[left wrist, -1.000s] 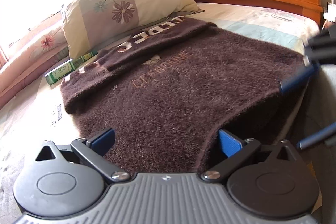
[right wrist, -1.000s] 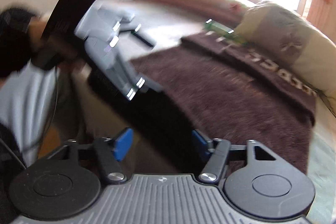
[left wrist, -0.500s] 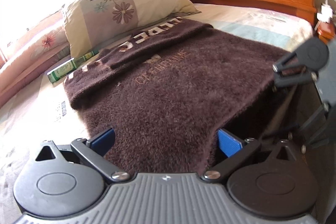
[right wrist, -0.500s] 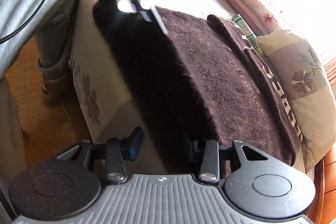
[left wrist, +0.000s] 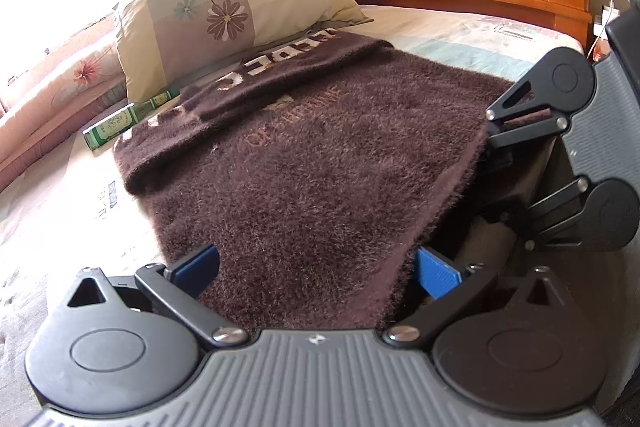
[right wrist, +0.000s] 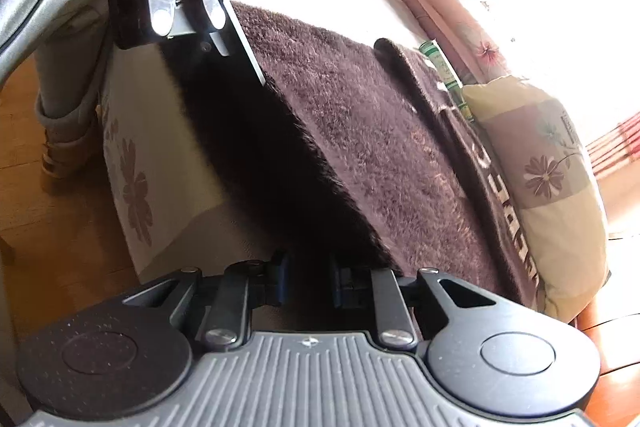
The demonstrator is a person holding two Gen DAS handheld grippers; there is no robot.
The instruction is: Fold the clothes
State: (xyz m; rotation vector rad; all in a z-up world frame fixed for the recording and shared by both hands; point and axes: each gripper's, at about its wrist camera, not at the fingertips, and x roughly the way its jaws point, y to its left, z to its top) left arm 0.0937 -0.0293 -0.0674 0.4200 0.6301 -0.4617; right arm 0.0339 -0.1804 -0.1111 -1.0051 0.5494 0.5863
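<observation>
At six o'clock in the left wrist view, the left gripper point(left wrist: 316, 267) is spread wide around the near hem of the brown sweater point(left wrist: 320, 155), which lies flat on the bed point(left wrist: 60, 211) and droops over its edge; unpinched, that corner could lag when lifted. The right gripper point(left wrist: 500, 151) sits at three o'clock, its fingertips hidden in the cloth.

At six o'clock in the right wrist view, the right gripper point(right wrist: 306, 281) is nearly pressed together on the hanging hem; whether it really pinches the sweater point(right wrist: 380, 131) I cannot tell, so the hem may slip free. The left gripper point(right wrist: 256, 19) stands spread at eleven o'clock.
</observation>
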